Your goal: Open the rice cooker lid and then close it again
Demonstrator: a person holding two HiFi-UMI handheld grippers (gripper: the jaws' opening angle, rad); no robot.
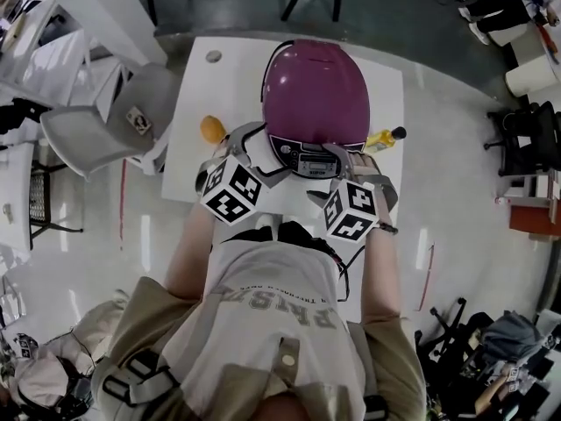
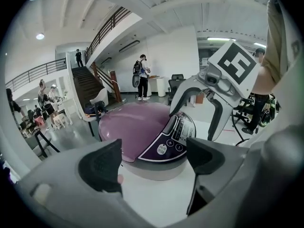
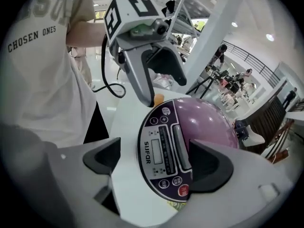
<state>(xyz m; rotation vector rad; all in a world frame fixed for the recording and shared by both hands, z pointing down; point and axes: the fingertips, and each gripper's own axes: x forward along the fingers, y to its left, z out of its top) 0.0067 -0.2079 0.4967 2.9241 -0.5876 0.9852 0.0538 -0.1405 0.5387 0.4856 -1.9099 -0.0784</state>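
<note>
Holding L gripper (image 2: 153,160) and R gripper (image 3: 156,161) low over near edge of white table (image 1: 386,86), one each side of rice cooker (image 1: 316,95) front. L claw: spread wide, nothing betw. pads, only bare tabletop and cooker rim ahead. R claw: also spread wide, empty, tipped down at control panel (image 3: 161,151); no contact w/ it as far as can be seen. Just past panel's buttons, grey bar (image 3: 180,144), prob. the lid release, untouched. Next back, purple lid (image 2: 128,127): down, flush w/ body, no gap showing. Cooker itself: mid-table, panel facing near edge. Flanking it, orange item (image 1: 212,130) toward left edge, yellow bottle (image 1: 384,139) toward right edge. Progress, as a judgement: approach stage only, nothing done yet. Left to do: press release, raise lid fully, then push it back down till latched. Likely R doing the press, L free to steady or lift.
</note>
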